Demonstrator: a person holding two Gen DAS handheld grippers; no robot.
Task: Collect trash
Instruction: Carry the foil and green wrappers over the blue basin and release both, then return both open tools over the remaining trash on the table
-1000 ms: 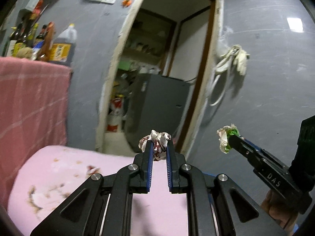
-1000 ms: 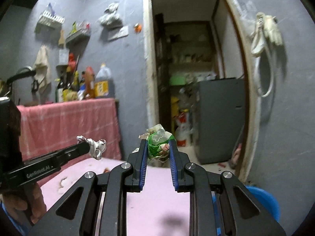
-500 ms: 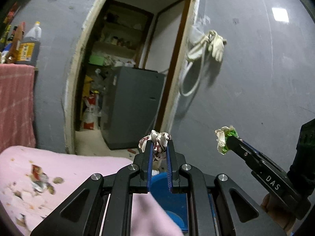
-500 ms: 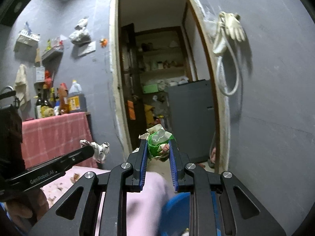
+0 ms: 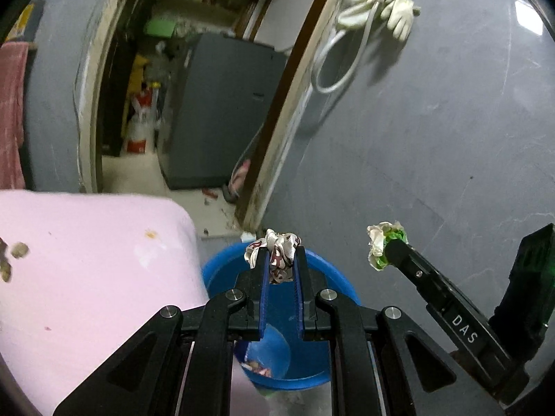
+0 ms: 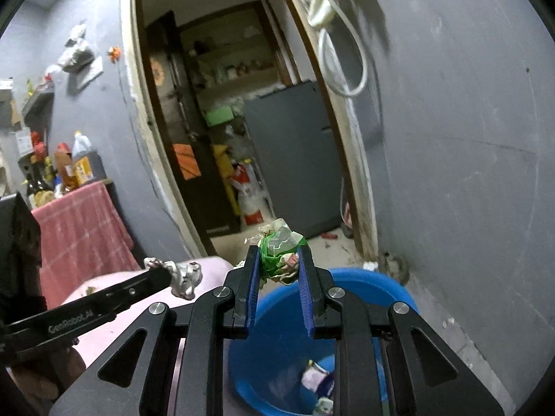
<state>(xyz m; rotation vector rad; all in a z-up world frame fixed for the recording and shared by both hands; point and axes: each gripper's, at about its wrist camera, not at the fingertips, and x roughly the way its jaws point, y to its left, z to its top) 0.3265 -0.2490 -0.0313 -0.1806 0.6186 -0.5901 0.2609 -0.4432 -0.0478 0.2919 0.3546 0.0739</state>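
My left gripper (image 5: 280, 260) is shut on a crumpled white-and-red wrapper (image 5: 277, 249) and hangs over the blue bin (image 5: 333, 277). That same wrapper (image 6: 185, 275) shows at the tip of the left gripper (image 6: 173, 277) in the right wrist view. My right gripper (image 6: 279, 260) is shut on a crumpled green-and-white wrapper (image 6: 277, 246) above the near rim of the blue bin (image 6: 374, 284). In the left wrist view the right gripper (image 5: 388, 249) carries the green wrapper (image 5: 381, 242) to the right of the bin. Some trash (image 6: 315, 378) lies inside the bin.
A pink-covered table (image 5: 86, 260) with crumbs (image 5: 19, 249) is at the left, its corner beside the bin. Behind is a grey wall (image 5: 451, 121) and an open doorway with a grey cabinet (image 5: 222, 111). A red-cloth counter with bottles (image 6: 76, 170) stands farther left.
Both grippers swung right and down, from over the pink table to above the blue bin, each still holding its wrapper. The bin has come into view beneath them.
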